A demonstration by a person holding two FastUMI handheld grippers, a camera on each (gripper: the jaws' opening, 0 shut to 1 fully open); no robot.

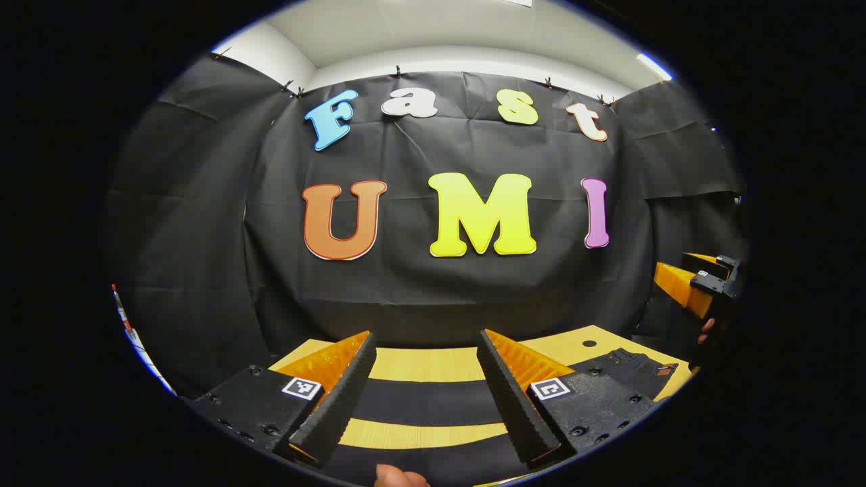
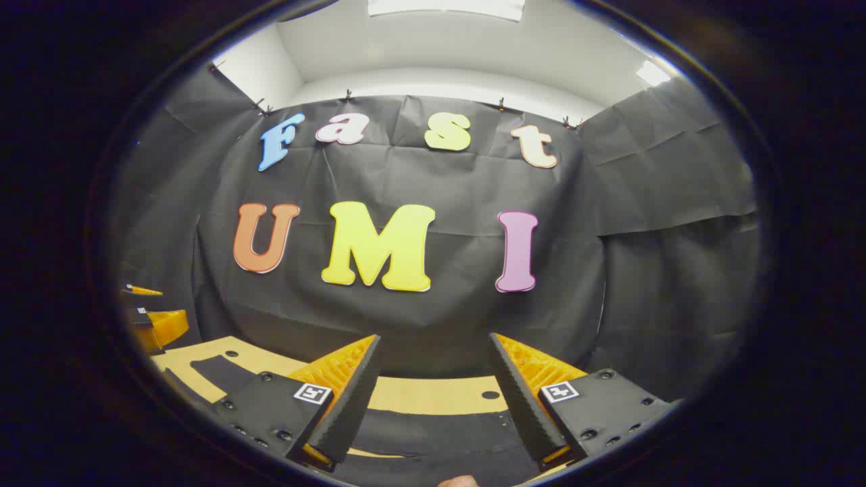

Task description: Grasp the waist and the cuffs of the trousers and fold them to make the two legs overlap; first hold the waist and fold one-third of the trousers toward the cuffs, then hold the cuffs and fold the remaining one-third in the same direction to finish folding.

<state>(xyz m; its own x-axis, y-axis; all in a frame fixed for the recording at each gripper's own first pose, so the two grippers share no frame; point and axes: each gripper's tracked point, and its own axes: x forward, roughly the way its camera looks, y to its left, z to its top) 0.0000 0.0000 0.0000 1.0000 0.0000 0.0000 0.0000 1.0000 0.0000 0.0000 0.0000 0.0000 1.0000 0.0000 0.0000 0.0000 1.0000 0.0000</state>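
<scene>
One table, one pair of trousers, two grippers: both held above the cloth, empty.

I count one wooden table (image 1: pixel 419 364) carrying one pair of dark trousers (image 1: pixel 433 402) laid flat across it, legs to the left, waist (image 1: pixel 632 368) far right. My left gripper (image 1: pixel 426 399) and right gripper (image 2: pixel 433 399) each hang above the trousers, jaws spread wide, gripping nothing.

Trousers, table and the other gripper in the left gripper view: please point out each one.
trousers (image 1: pixel 626 368), left gripper view, waist part at right.
table (image 1: pixel 419 364), left gripper view, bare wooden strip between the legs.
right gripper (image 1: pixel 703 281), left gripper view, its body at the right edge.
</scene>
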